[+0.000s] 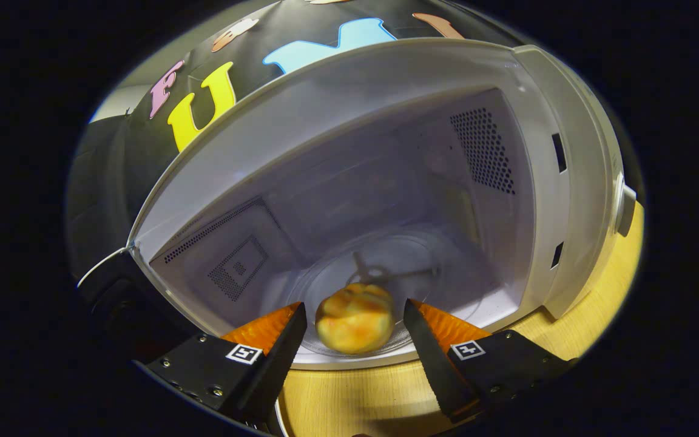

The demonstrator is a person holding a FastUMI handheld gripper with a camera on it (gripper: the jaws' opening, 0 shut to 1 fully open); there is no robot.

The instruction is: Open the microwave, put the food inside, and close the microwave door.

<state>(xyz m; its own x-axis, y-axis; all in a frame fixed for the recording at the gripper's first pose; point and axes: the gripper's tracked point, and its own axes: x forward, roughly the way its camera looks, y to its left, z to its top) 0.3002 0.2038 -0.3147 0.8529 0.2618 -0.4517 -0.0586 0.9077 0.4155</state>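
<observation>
Bread roll (pixel 355 318), round, lumpy and golden-brown with a blurred outline, lies on the clear glass turntable (pixel 434 267) at the front of the microwave (pixel 349 152) cavity. The microwave stands open, its smooth pale walls pierced by dotted vent grids on both sides, on a light wooden tabletop (pixel 349 394). The gripper (pixel 355 312) hovers at the microwave's mouth, fingers spread apart either side of the roll, with gaps visible between them and it.
</observation>
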